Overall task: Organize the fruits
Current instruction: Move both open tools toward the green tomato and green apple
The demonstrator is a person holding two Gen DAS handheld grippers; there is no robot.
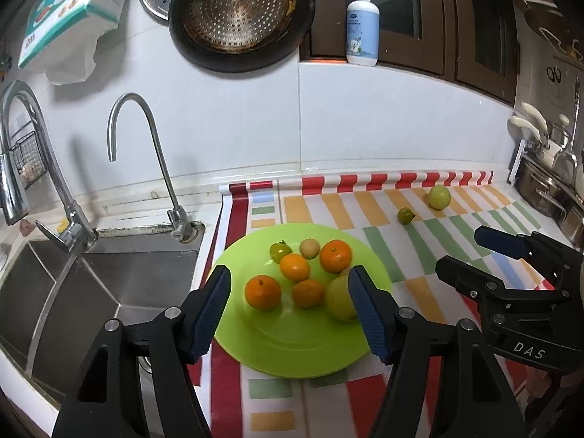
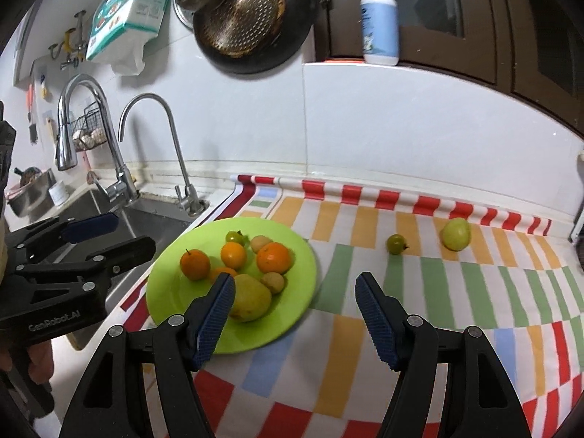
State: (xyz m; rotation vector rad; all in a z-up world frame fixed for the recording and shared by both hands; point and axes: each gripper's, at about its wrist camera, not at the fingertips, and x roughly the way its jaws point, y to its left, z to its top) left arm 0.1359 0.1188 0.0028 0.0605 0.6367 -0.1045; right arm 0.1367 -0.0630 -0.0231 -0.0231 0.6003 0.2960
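A lime-green plate point(image 1: 303, 350) point(image 2: 295, 292) lies on the striped mat beside the sink. It holds several oranges point(image 1: 262, 292) point(image 2: 195, 264), a large yellow-green fruit point(image 1: 339, 299) point(image 2: 252, 301), small tan fruits and a small green one point(image 1: 279, 251). Off the plate, on the mat to the back right, sit a small green fruit point(image 1: 406, 215) point(image 2: 396, 244) and a bigger yellow-green fruit point(image 1: 439, 197) point(image 2: 455, 233). My left gripper point(image 1: 289, 277) point(image 2: 120, 237) hovers over the plate, open, gripping nothing. My right gripper point(image 2: 295, 281) point(image 1: 461, 250) is open and empty over the plate's right edge.
A steel sink point(image 1: 109, 292) with two faucets point(image 1: 153, 168) lies left of the mat. A perforated pan point(image 1: 237, 18) hangs on the tiled wall, and a pump bottle point(image 1: 362, 25) stands on the ledge. Steel pots point(image 1: 547, 189) stand at the far right.
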